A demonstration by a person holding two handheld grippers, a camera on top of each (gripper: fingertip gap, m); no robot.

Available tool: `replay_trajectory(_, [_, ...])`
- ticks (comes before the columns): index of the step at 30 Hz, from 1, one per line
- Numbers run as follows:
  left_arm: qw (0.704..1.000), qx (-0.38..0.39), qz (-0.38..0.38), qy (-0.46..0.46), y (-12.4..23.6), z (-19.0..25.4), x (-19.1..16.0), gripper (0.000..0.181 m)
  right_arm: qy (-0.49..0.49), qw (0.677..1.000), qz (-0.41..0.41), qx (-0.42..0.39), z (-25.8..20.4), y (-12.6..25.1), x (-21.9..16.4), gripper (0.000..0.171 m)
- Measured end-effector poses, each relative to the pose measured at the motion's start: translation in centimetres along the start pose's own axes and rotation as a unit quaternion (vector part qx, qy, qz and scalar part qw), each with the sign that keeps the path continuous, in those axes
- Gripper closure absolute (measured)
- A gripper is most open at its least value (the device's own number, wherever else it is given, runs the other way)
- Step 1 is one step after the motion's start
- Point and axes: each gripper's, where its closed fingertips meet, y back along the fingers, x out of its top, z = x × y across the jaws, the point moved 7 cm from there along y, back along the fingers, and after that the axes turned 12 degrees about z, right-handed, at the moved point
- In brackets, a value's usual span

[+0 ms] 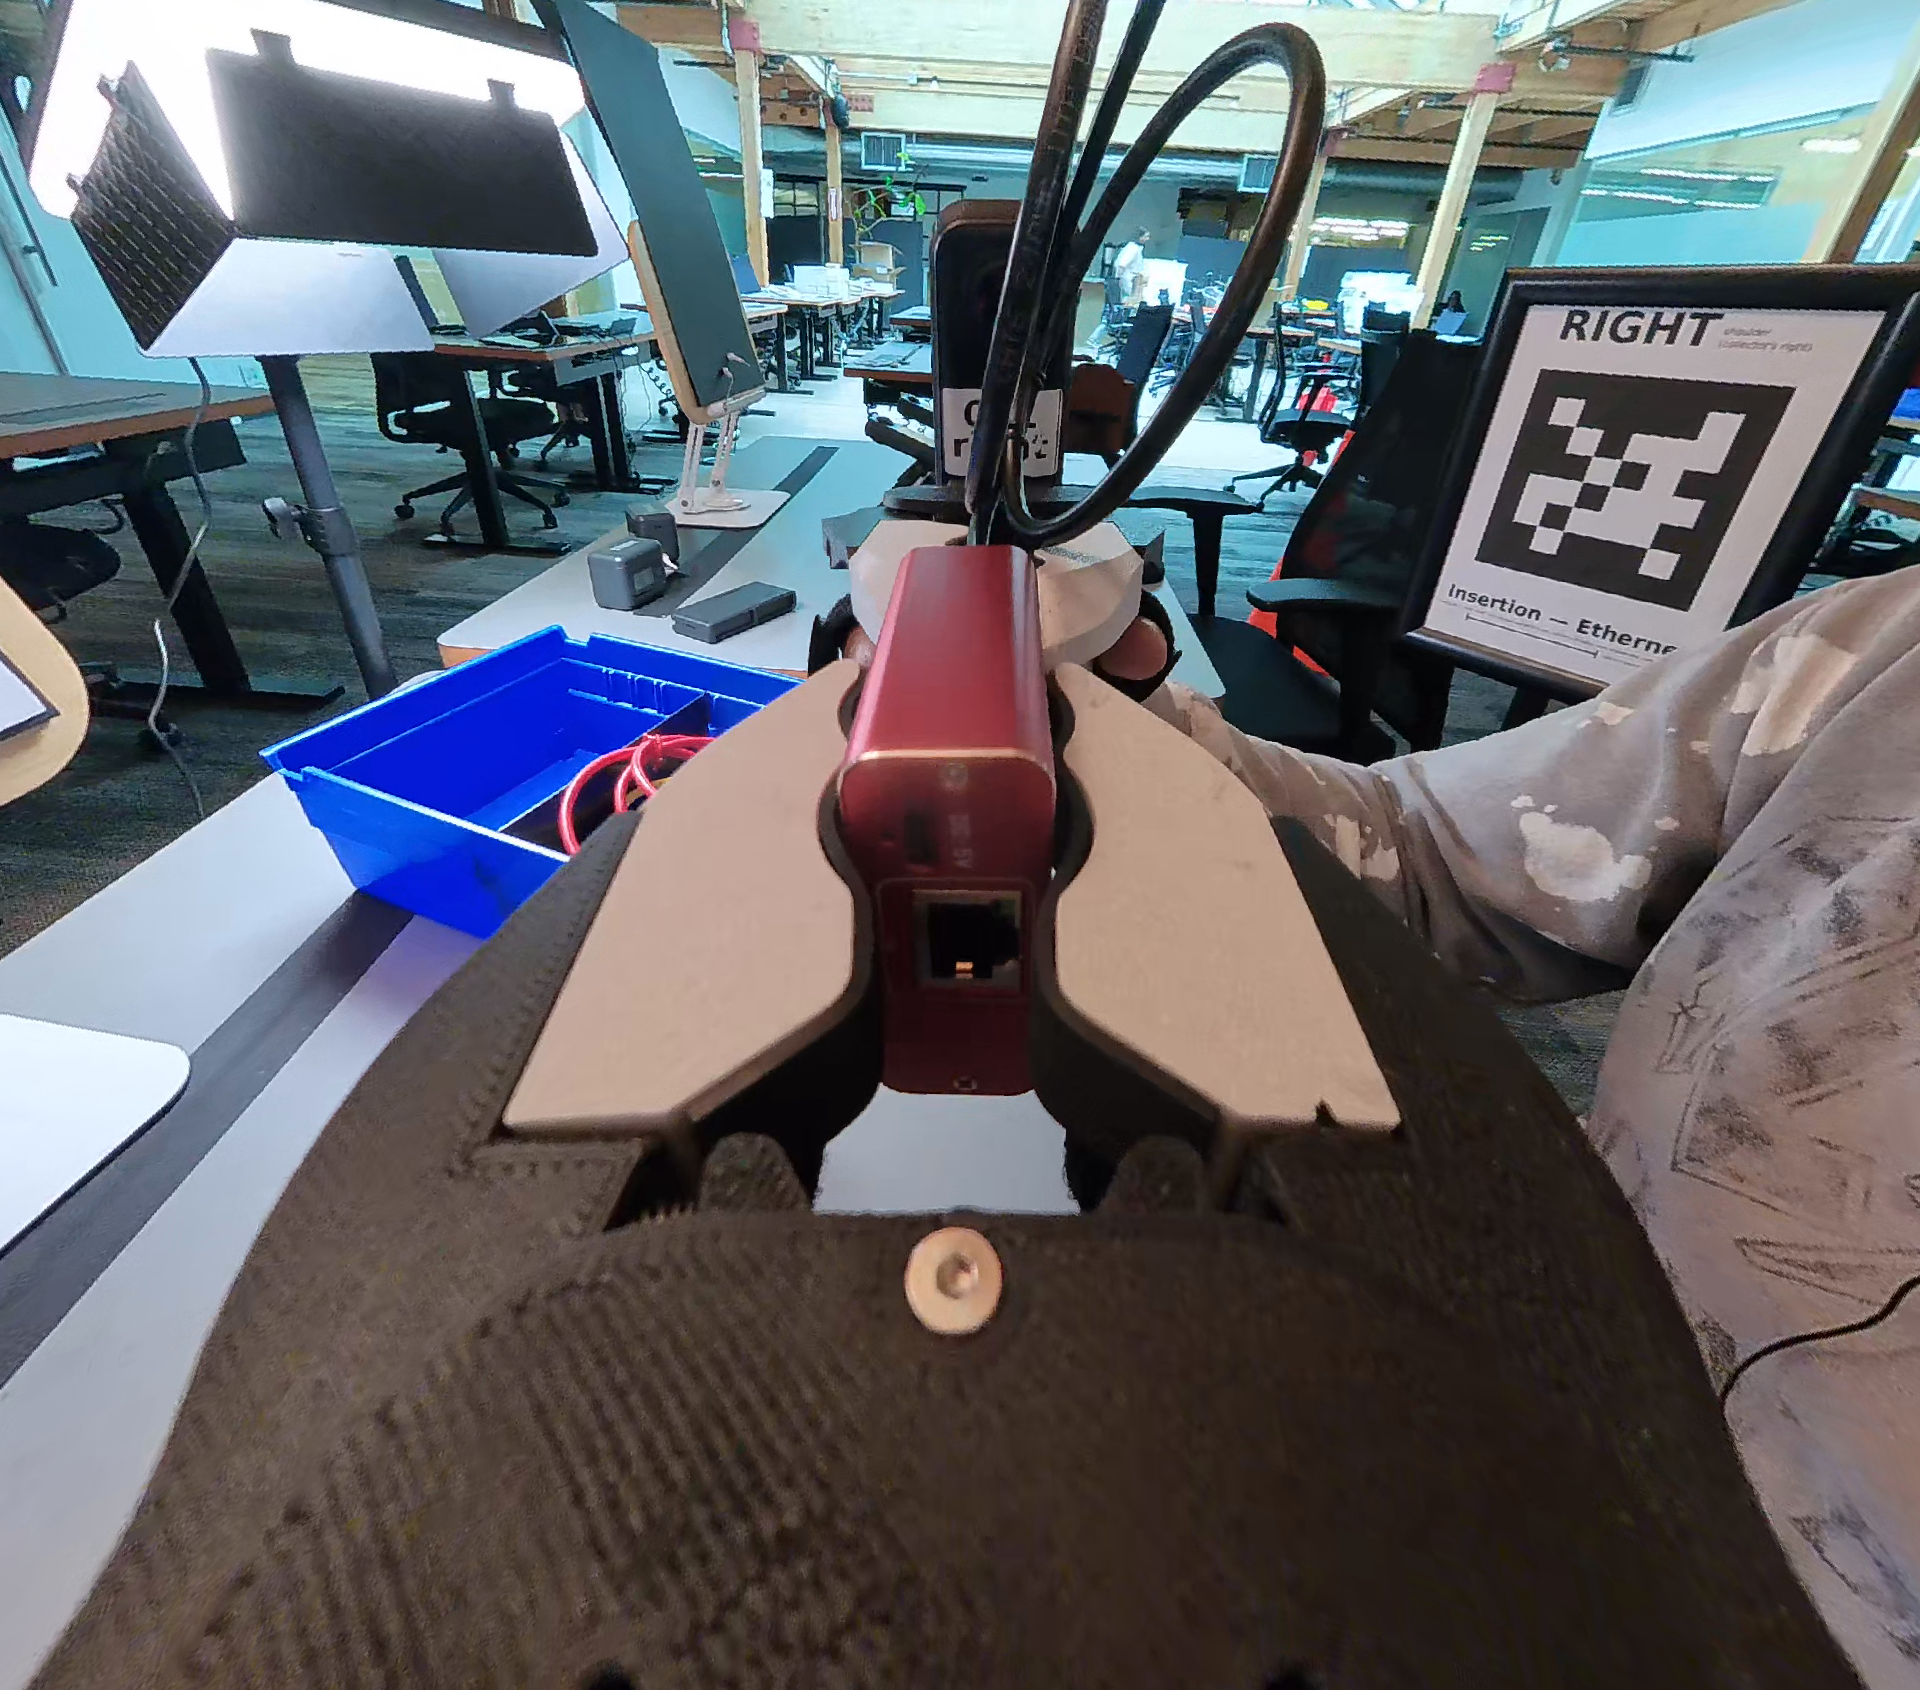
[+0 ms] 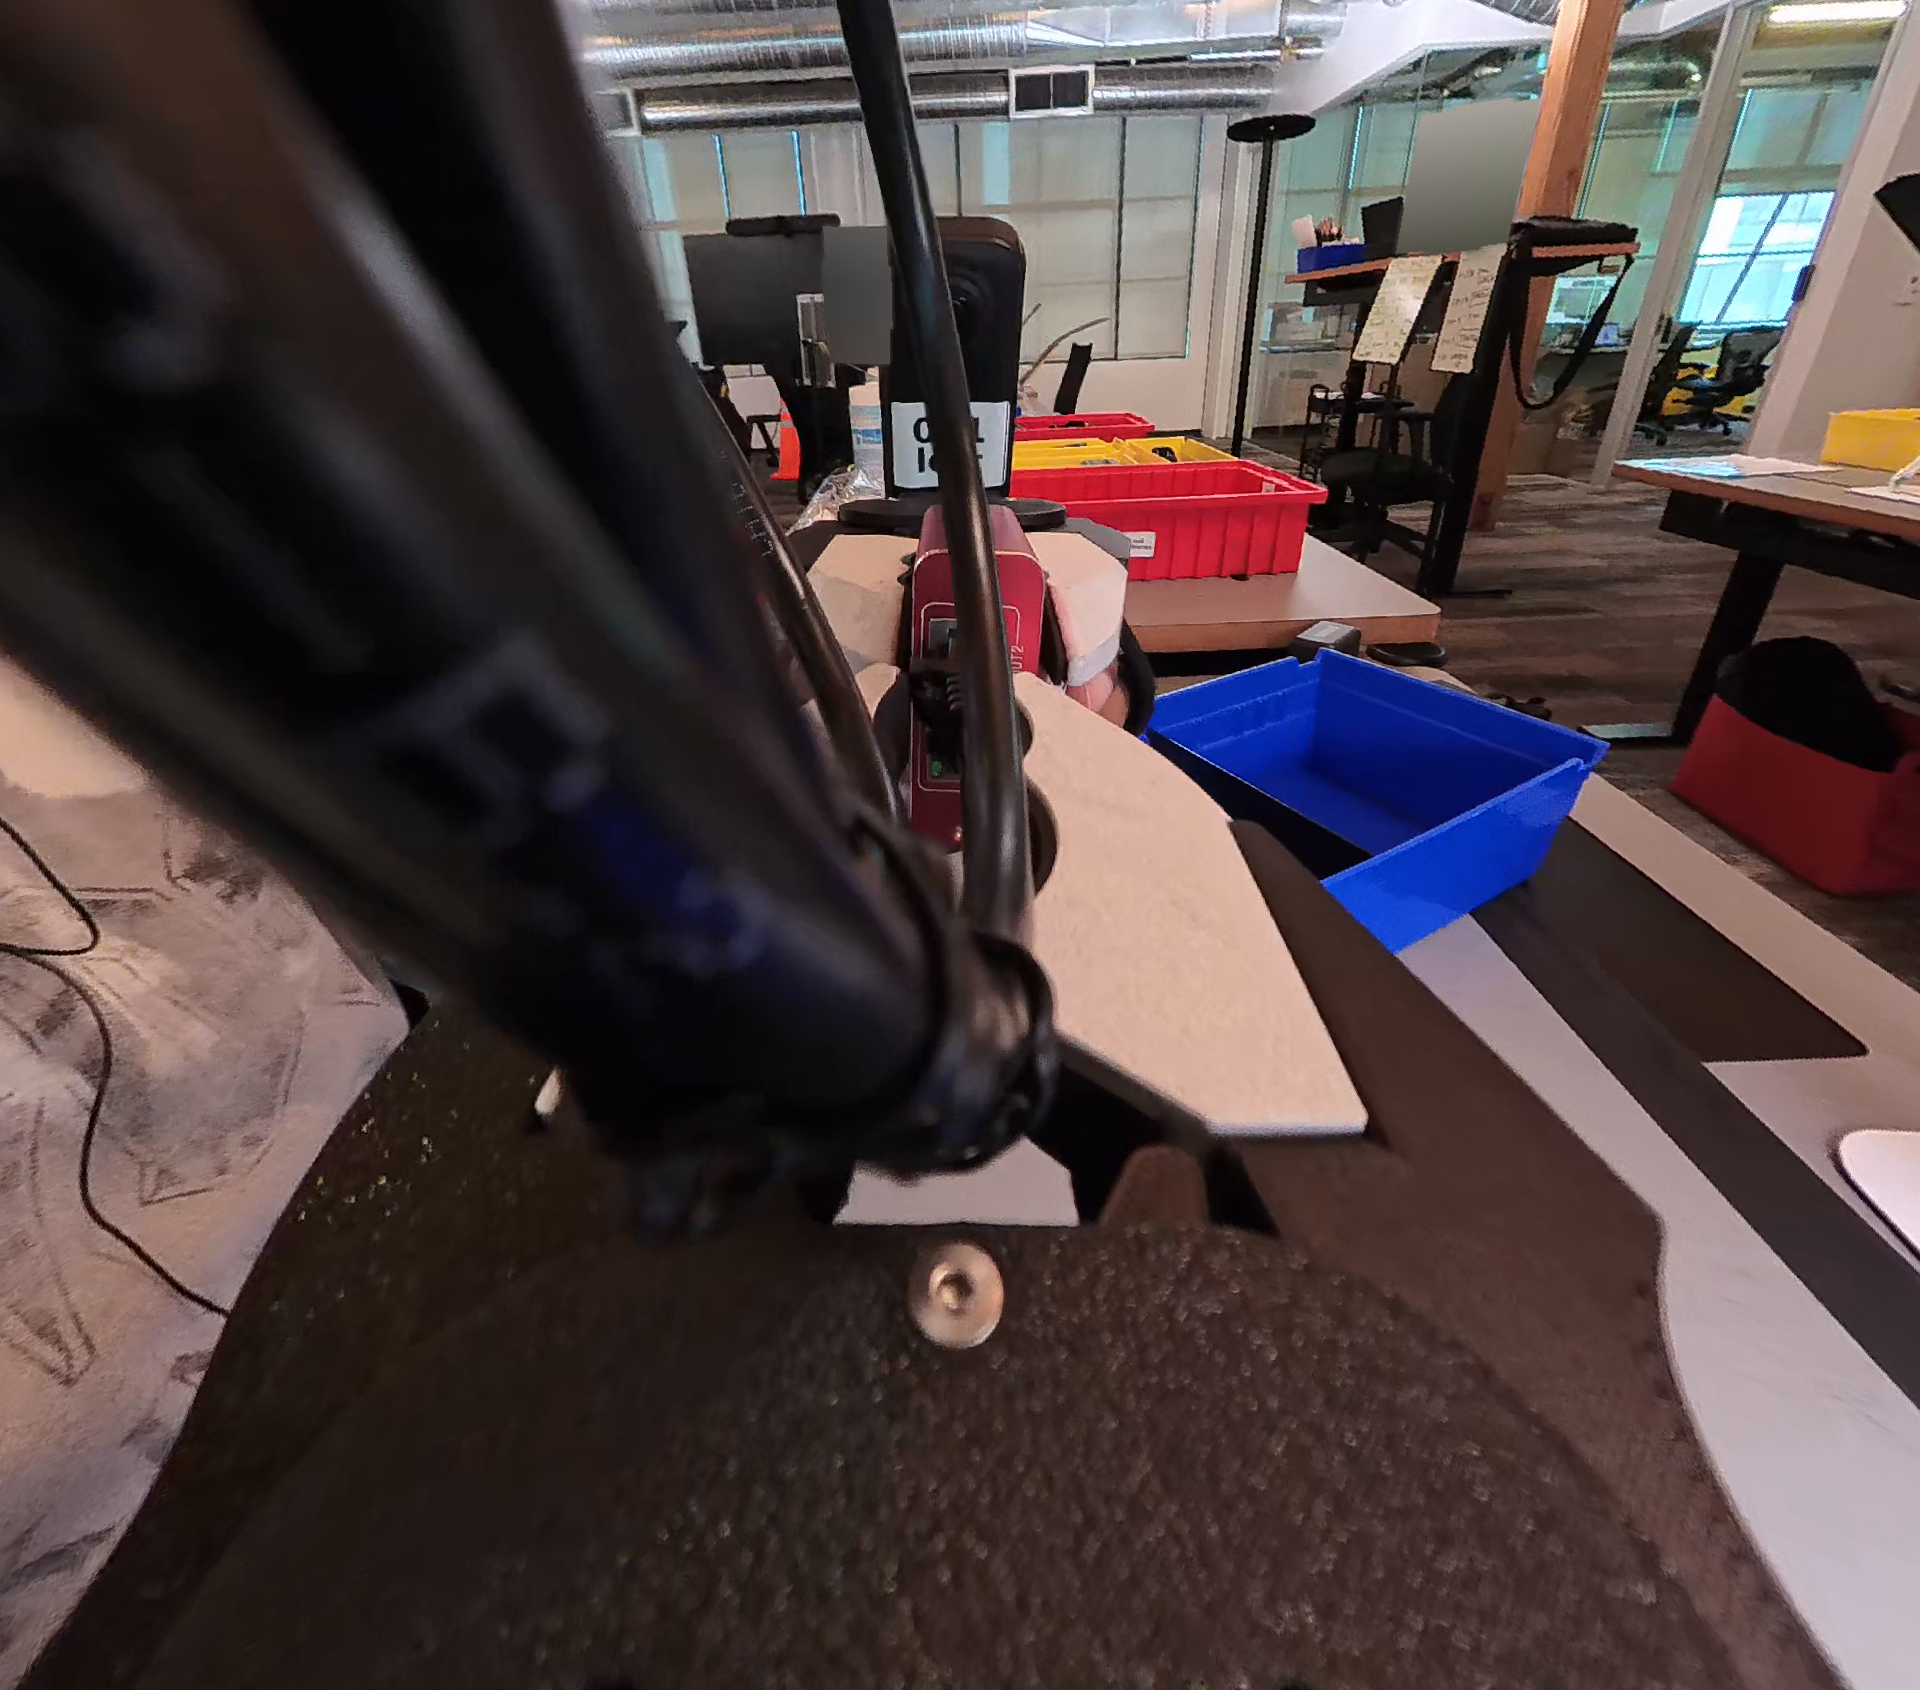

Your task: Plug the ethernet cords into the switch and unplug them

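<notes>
My left gripper (image 1: pixel 951 690) is shut on a red switch (image 1: pixel 940 799) and holds it in the air, lengthwise between its grey fingers (image 1: pixel 717 892). An empty port (image 1: pixel 971 934) on the switch's near end faces the camera. A black ethernet cord (image 1: pixel 1283 186) loops up from the switch's far end. There my right gripper (image 1: pixel 987 575) closes around the cord's plug. In the right wrist view my right gripper (image 2: pixel 961 705) grips the plug (image 2: pixel 940 690), seated in the switch (image 2: pixel 1023 601). A blurred cord bundle (image 2: pixel 416 601) hides its left finger.
A blue bin (image 1: pixel 457 767) holding a red cord (image 1: pixel 623 778) sits on the white table to the left; it also shows in the right wrist view (image 2: pixel 1371 767). A framed marker sign (image 1: pixel 1631 477) stands at right, a light panel (image 1: pixel 312 154) at left. Red bins (image 2: pixel 1174 508) sit behind.
</notes>
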Motion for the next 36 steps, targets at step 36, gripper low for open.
replay_trajectory(36, [0.995, 0.09, 0.03, -0.011, 1.7, -2.9, 0.2, 0.15, 0.014, 0.995, 0.017, -0.101, 3.6, 2.3, 0.0, 0.161])
